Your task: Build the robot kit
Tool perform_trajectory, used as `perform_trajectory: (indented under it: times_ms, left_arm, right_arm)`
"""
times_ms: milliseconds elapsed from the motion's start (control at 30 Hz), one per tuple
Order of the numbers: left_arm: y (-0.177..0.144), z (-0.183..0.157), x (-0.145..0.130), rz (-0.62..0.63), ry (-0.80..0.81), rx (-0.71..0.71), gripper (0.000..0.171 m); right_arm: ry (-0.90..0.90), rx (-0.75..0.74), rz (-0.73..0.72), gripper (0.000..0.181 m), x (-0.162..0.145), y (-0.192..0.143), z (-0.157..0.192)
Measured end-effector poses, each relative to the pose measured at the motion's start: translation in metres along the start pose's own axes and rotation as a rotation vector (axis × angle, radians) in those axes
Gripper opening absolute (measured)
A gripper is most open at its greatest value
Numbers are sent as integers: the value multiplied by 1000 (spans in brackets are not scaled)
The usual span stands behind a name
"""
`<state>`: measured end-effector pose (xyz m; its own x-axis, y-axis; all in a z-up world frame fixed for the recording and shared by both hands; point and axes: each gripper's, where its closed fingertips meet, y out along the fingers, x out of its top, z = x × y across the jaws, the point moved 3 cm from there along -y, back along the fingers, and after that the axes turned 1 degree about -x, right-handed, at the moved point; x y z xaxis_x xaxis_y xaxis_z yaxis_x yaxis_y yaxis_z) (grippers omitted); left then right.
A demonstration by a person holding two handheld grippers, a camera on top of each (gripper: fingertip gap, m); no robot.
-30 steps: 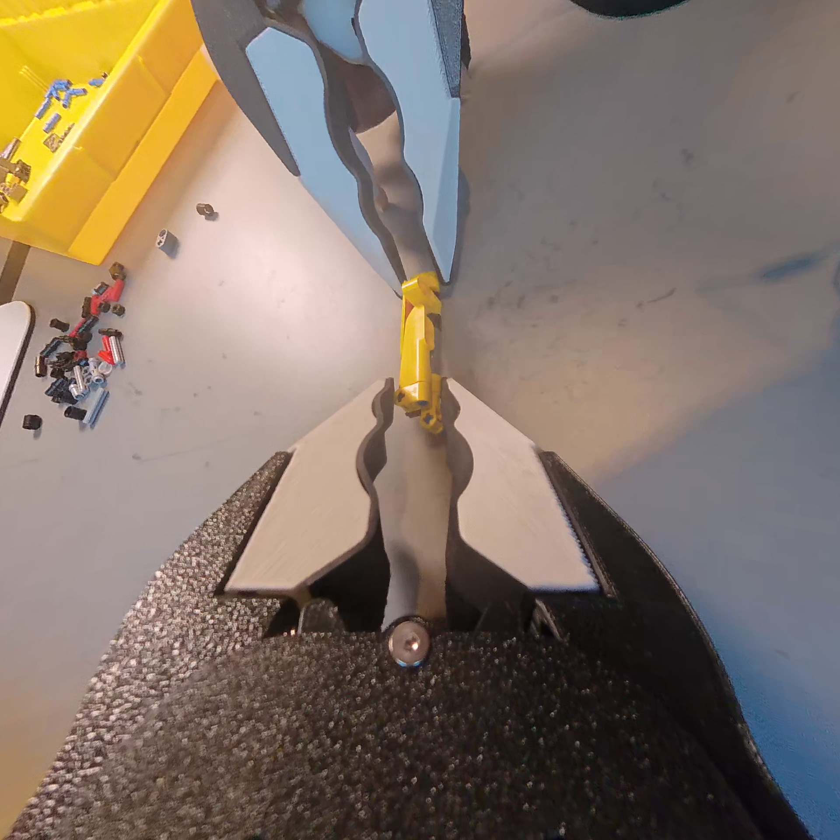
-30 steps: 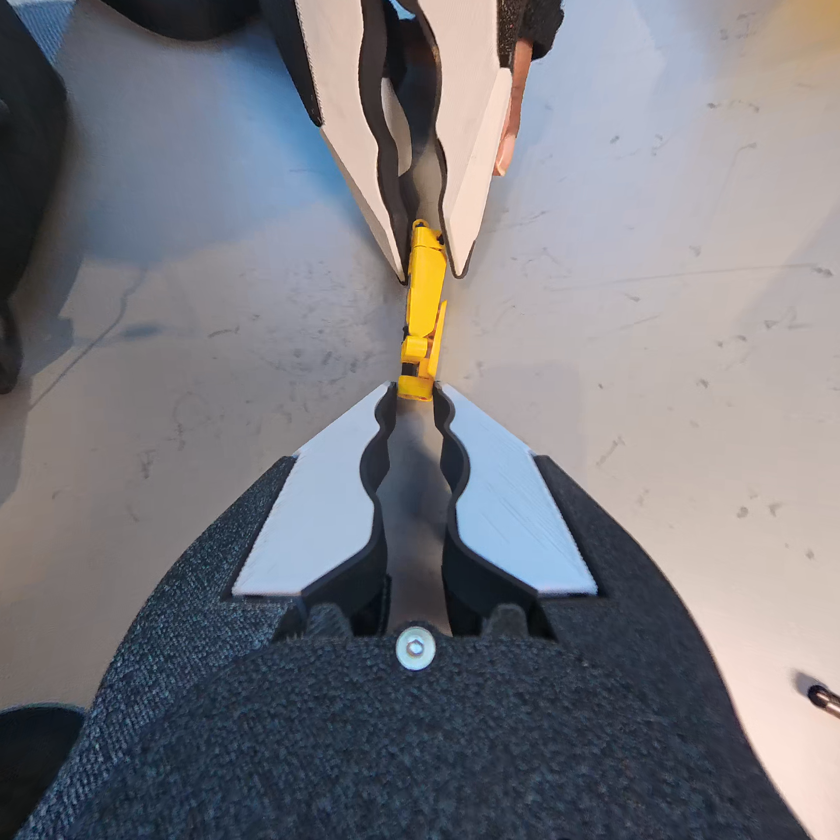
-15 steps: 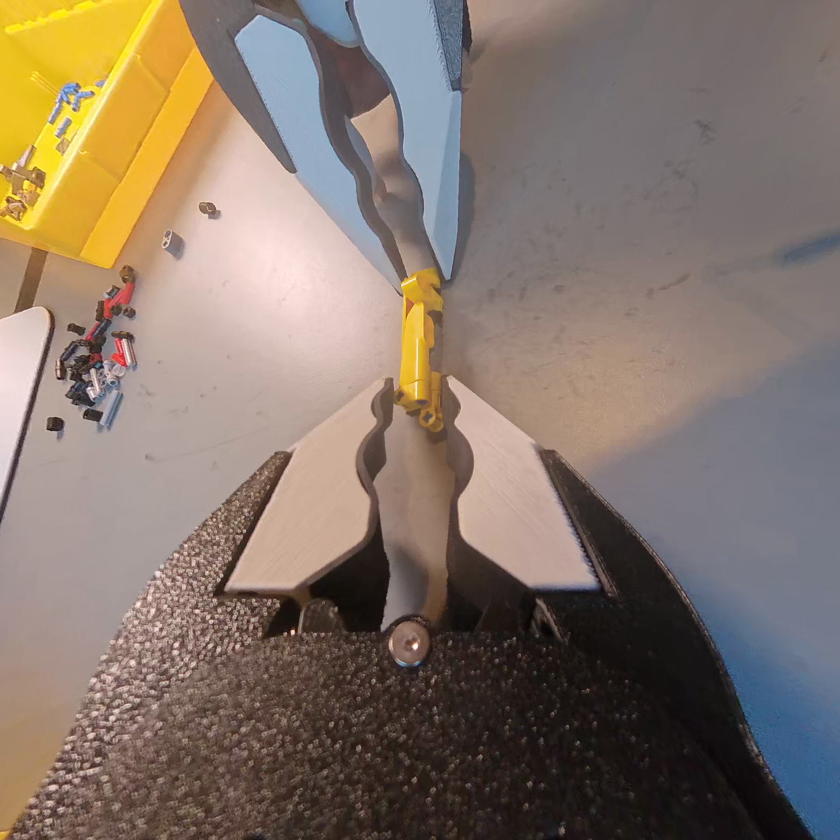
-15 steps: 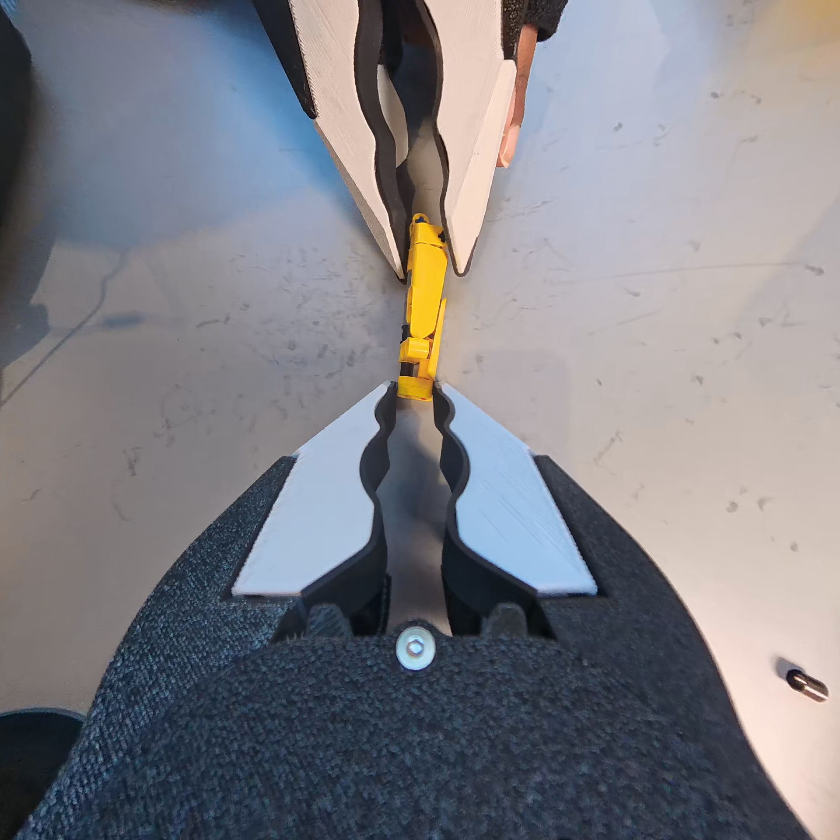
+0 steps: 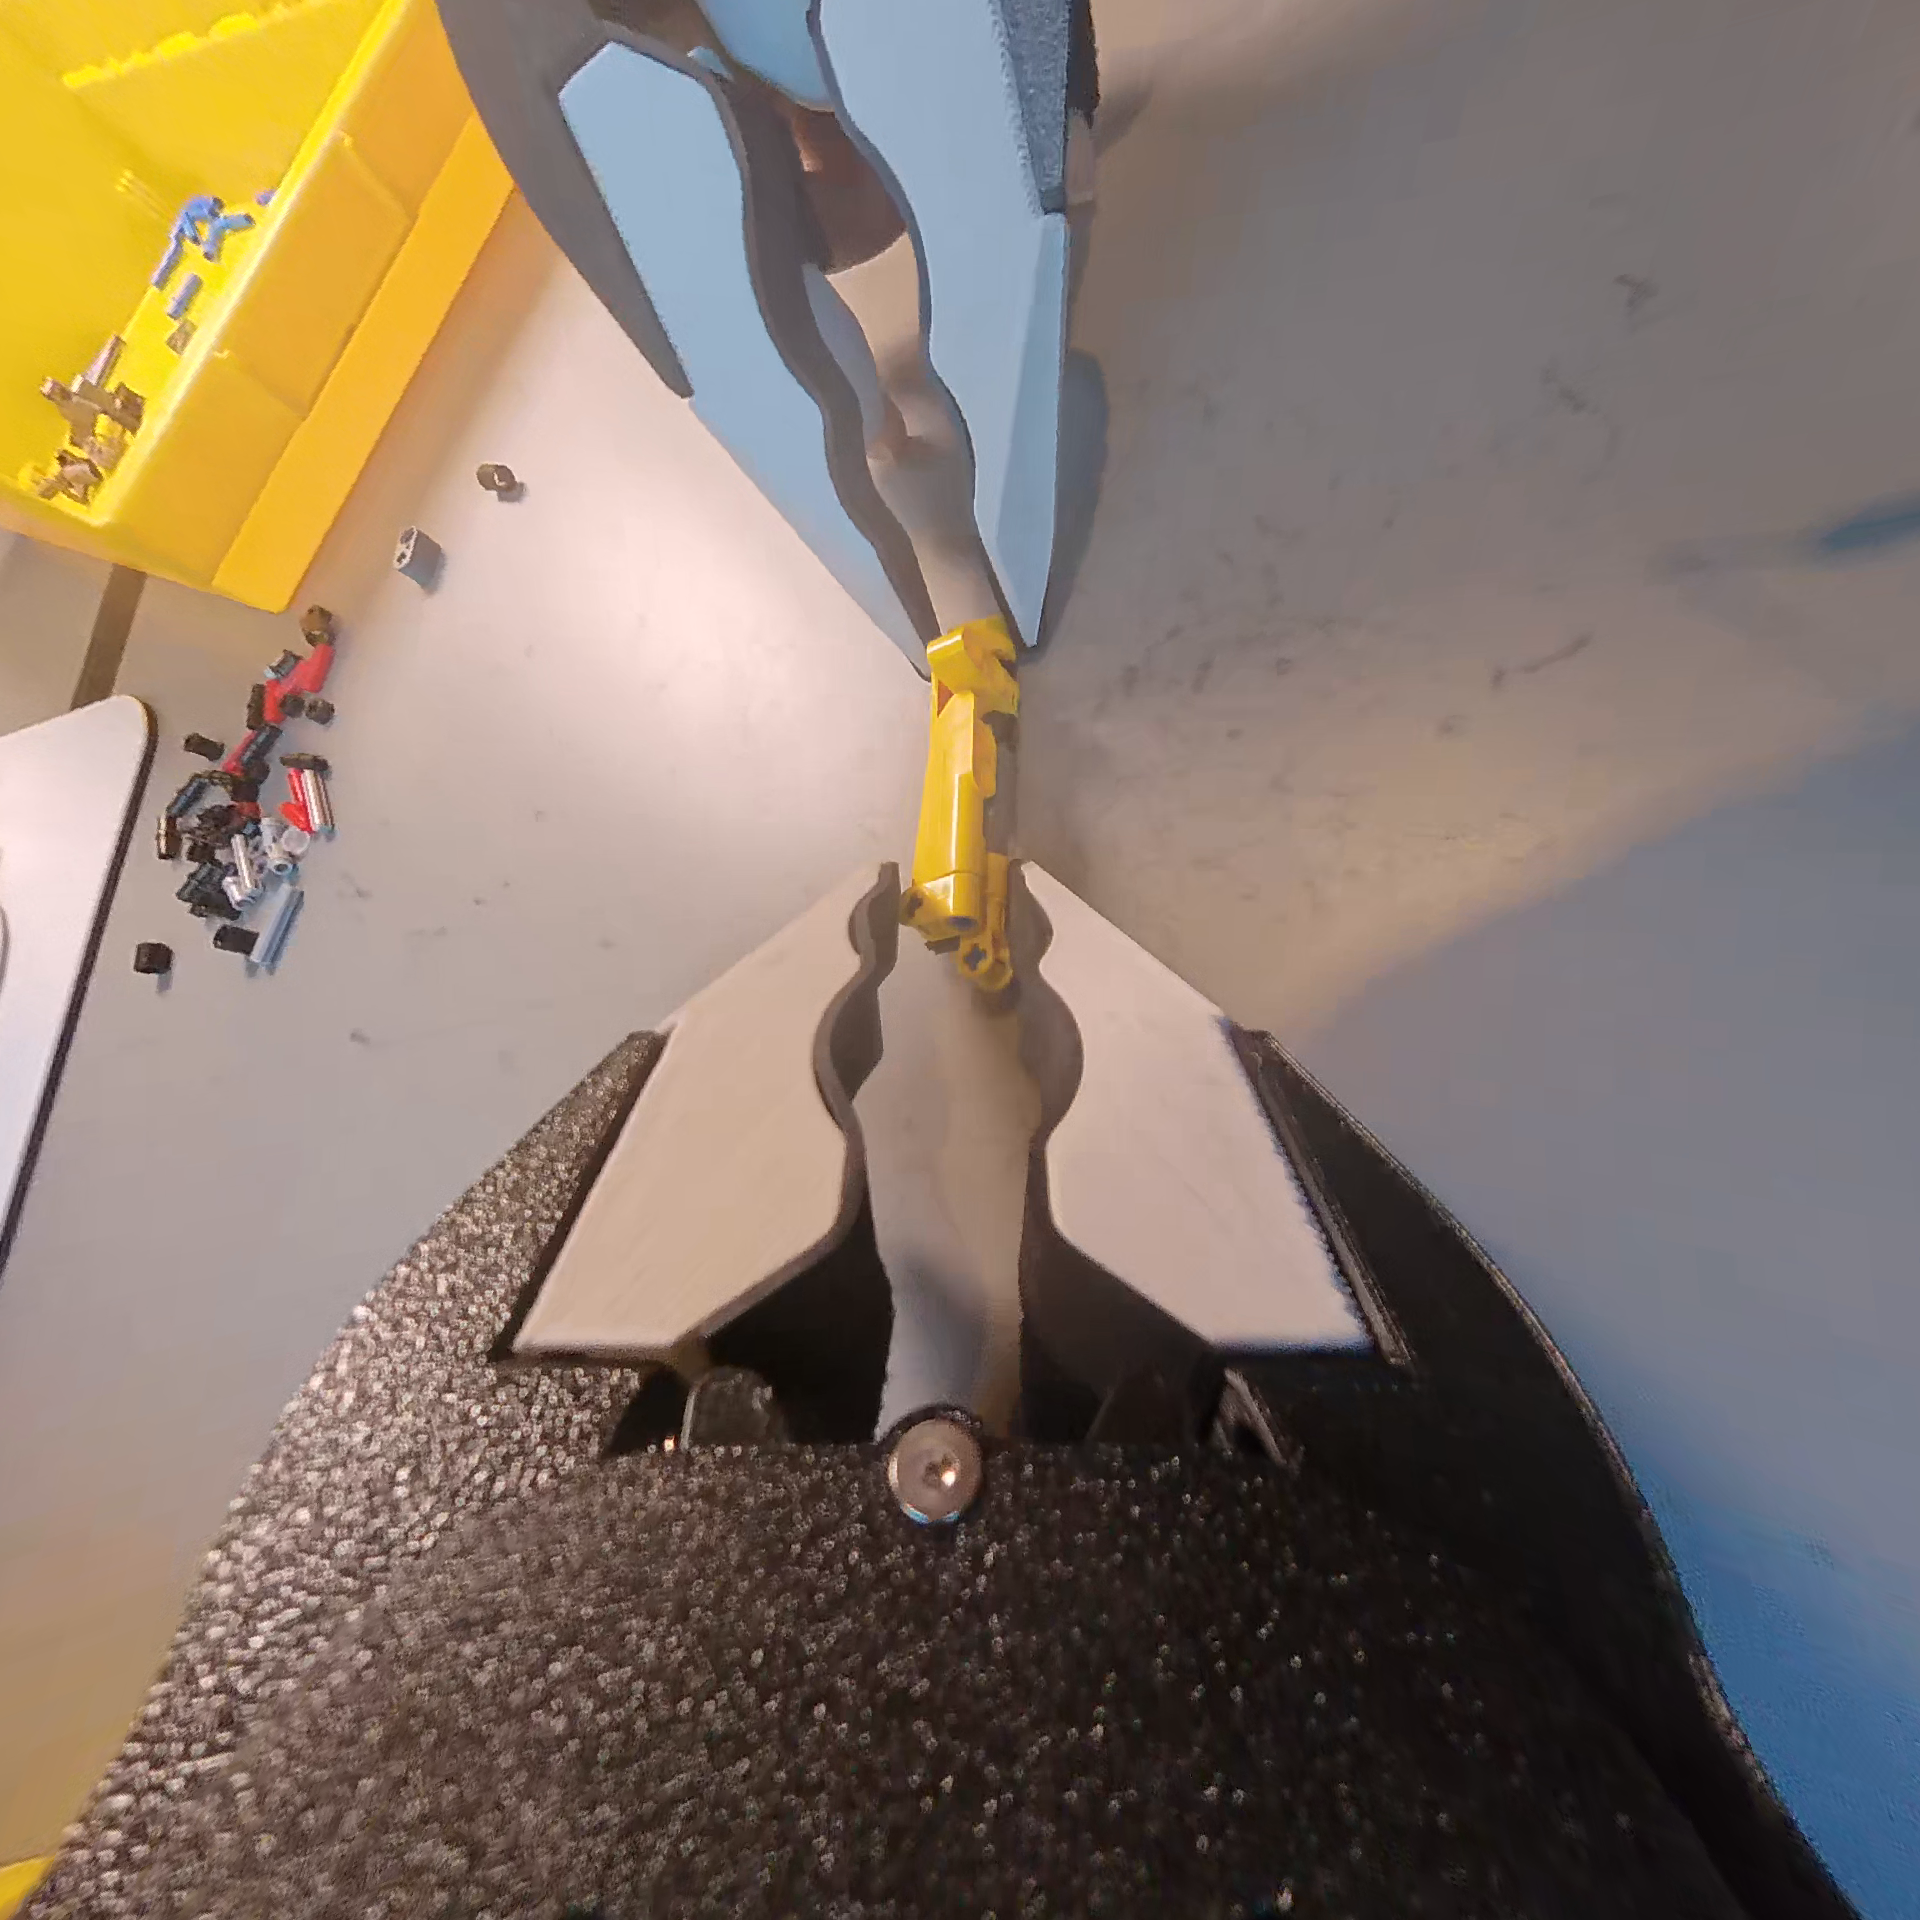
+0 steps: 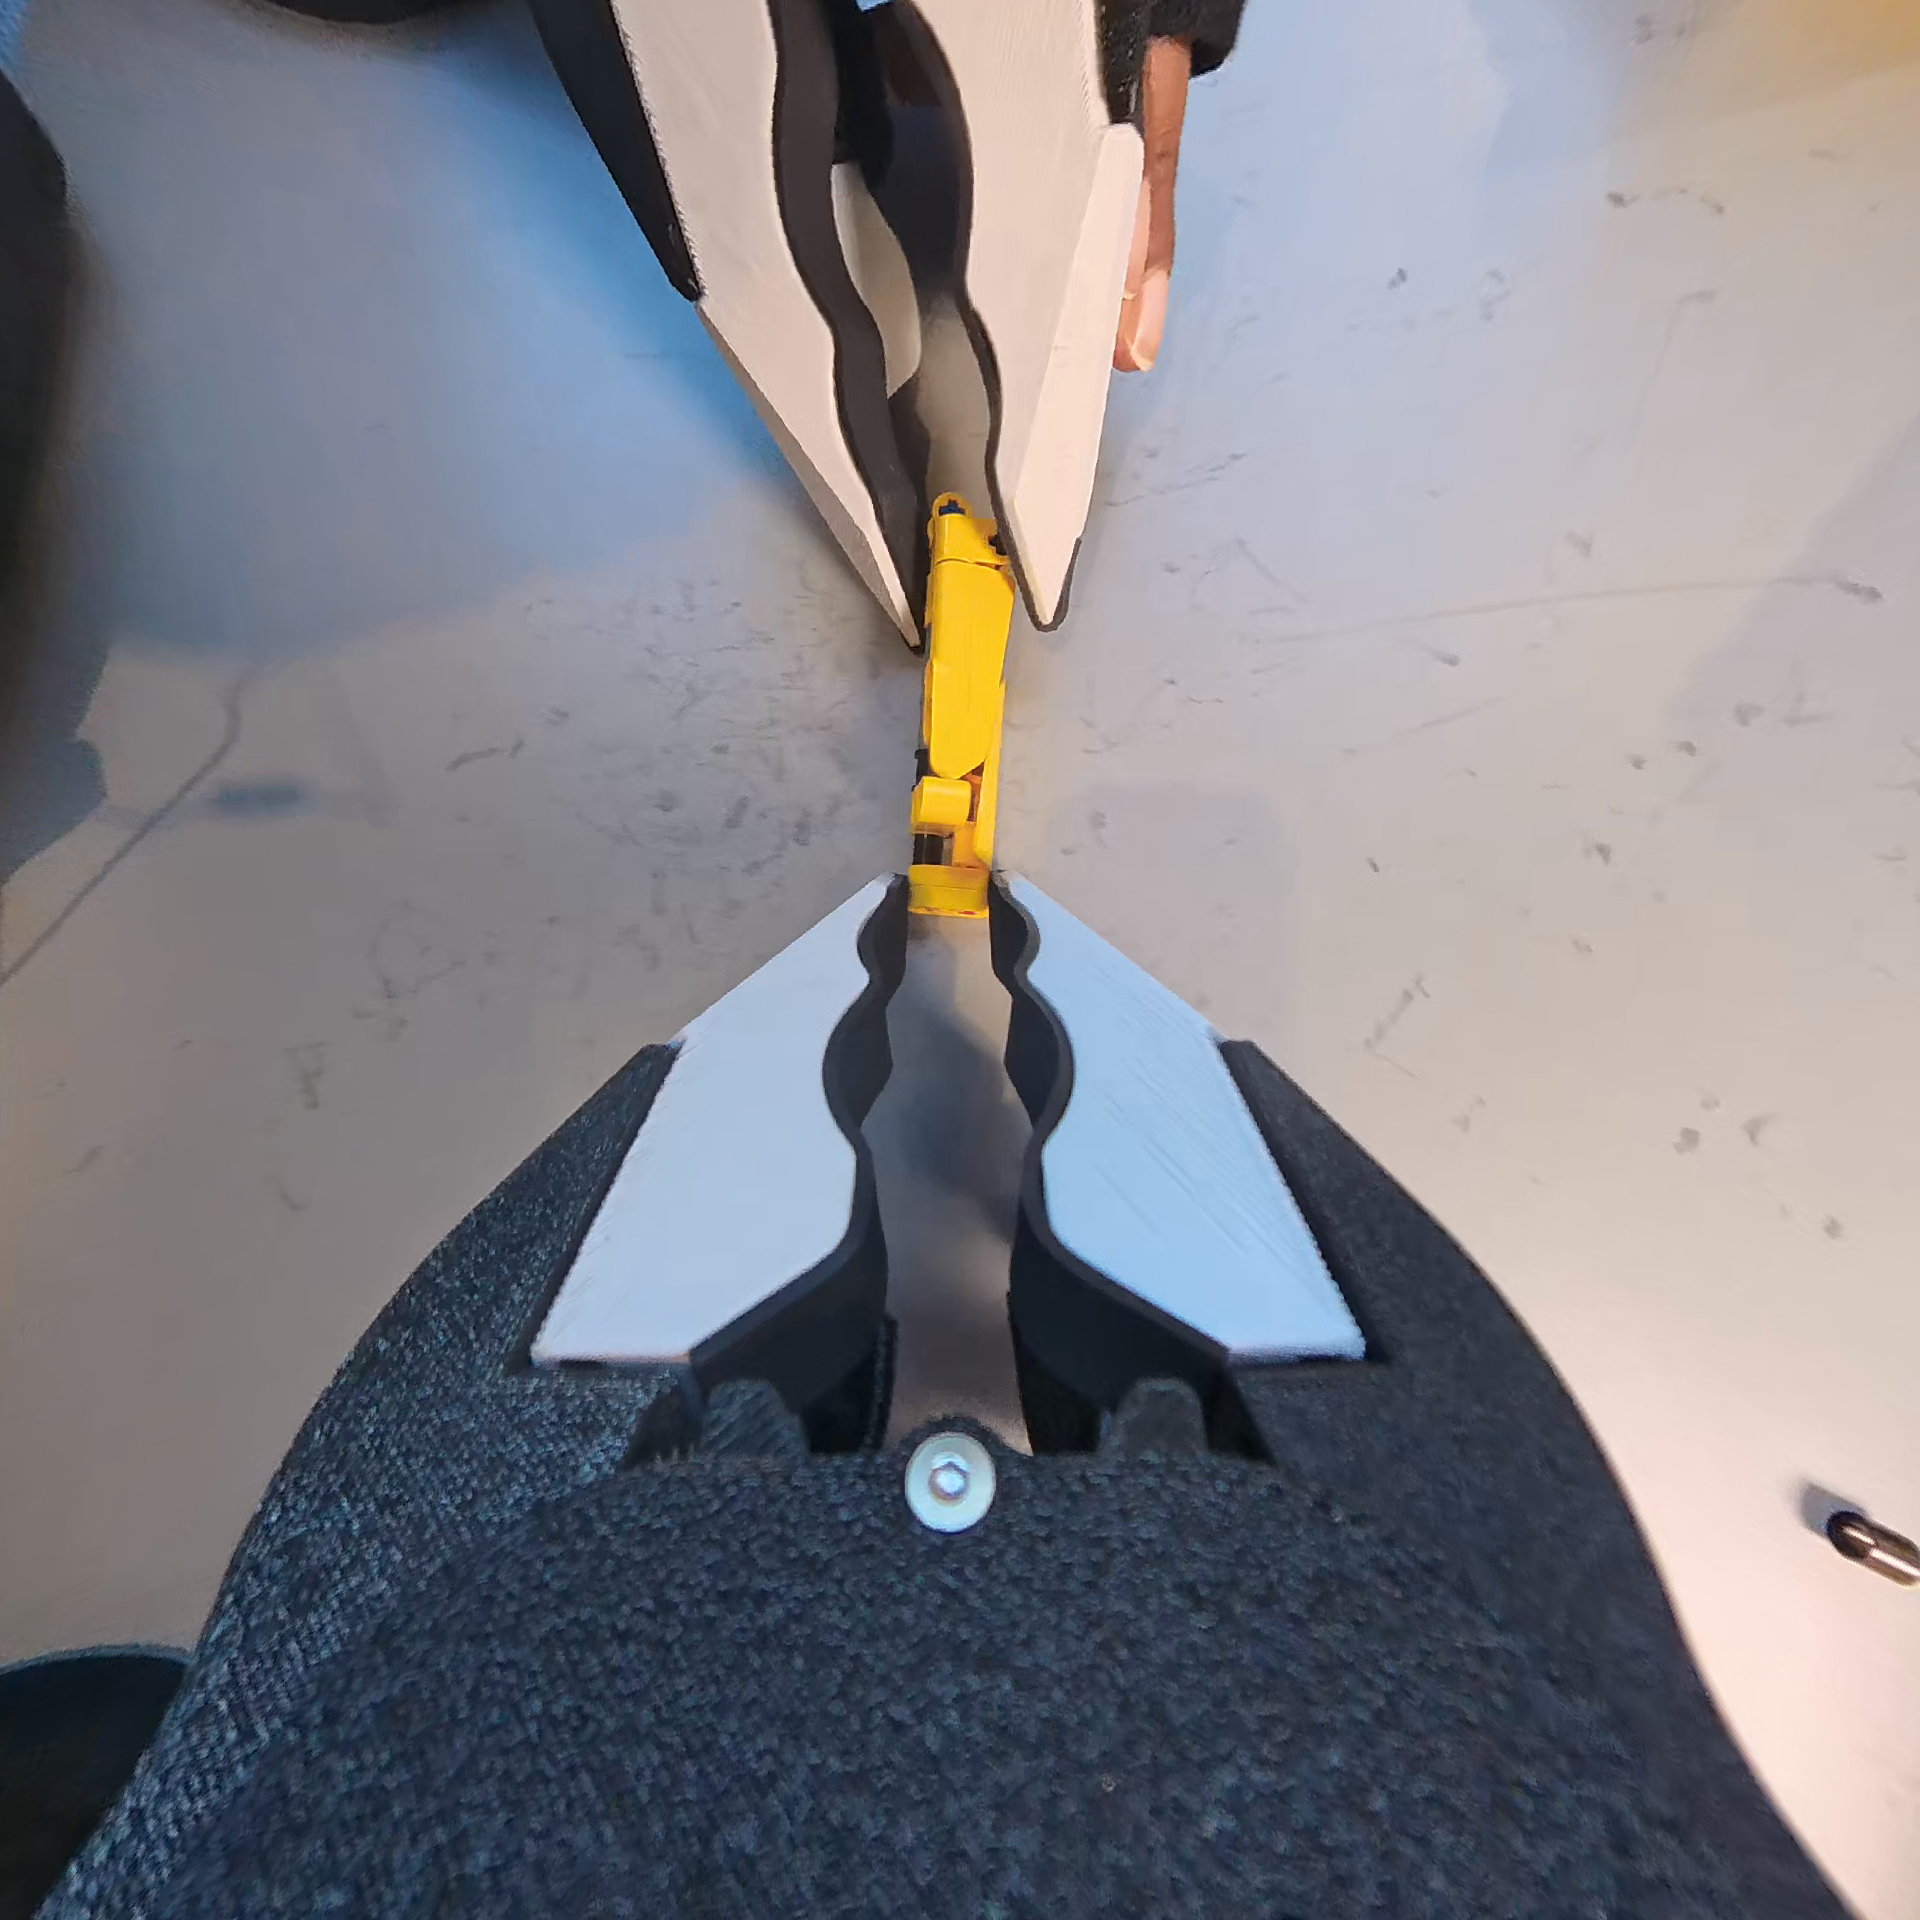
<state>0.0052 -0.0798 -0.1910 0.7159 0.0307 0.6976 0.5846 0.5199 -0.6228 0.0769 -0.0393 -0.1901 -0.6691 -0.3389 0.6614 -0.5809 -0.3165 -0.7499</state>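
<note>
Grey scuffed table (image 5: 1455, 520) under both my cameras, marks all over it. My left tongs (image 5: 956, 914) are closed down to a narrow gap on the near end of a yellow brick assembly (image 5: 956, 790), gripping it at the fingertips; the small jointed yellow bit at that end sits between the tips. My right tongs (image 6: 945, 883) are likewise nearly closed, pinching the opposite end of the same yellow brick assembly (image 6: 961, 707). The two tongs face each other tip to tip, the piece spanning the gap between them, held above the table as far as I can tell. In the left wrist view the right tongs (image 5: 977, 634) come in from the top; in the right wrist view the left tongs (image 6: 971, 582) do the same, with a fingertip (image 6: 1143, 312) of the person's hand showing beside them. Toward the table's far-left corner in the left wrist view: a yellow compartment bin (image 5: 312, 343) with small blue and grey parts inside, then a loose pile of small parts (image 5: 249, 810), black, red and grey, beside a pale rounded board (image 5: 62, 883). A small dark metal pin (image 6: 1870, 1548) lies at the right edge of the right wrist view.
</note>
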Motion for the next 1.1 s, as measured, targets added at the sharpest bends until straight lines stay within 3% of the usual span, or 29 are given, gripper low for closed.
perform_trajectory:
  times_ms: [133, 1100]
  left_arm:
    - [1, 1, 0, 5, -71, -10, 20]
    - [0, -1, 1, 13, -54, 34, 19]
  right_arm:
    - [25, -9, -2, 15, 0, 0, 0]
    - [58, -41, -33, 14, 0, 1, 0]
